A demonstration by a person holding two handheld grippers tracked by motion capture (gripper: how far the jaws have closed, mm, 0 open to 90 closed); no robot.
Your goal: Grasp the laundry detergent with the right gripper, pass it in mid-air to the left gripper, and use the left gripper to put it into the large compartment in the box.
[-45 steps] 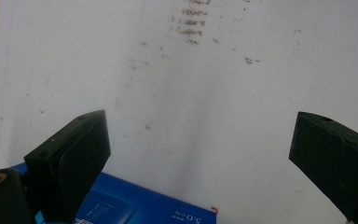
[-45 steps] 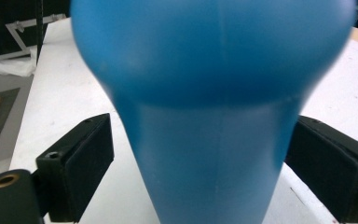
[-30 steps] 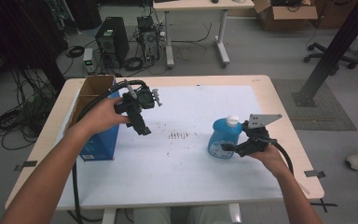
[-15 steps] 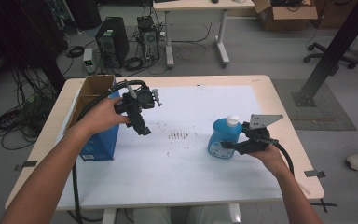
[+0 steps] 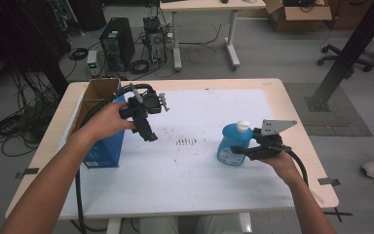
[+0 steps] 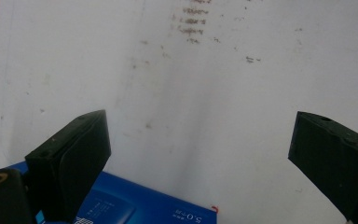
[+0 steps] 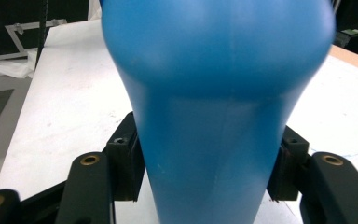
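The blue bottle looks like smooth plastic with a soft sheen, its cap white plastic; in the right gripper view its blue wall is even and faintly glossy; the right gripper just beside it is matt black plastic with brass-coloured insets, topped by a flat grey plate of dull metal look; the left gripper, well to the left of the bottle, is the same matt black; the table has a pale wood-look rim and a matt white top, smudged with dark marks left of the bottle; the box beyond them is brown cardboard with glossy blue printed sides.
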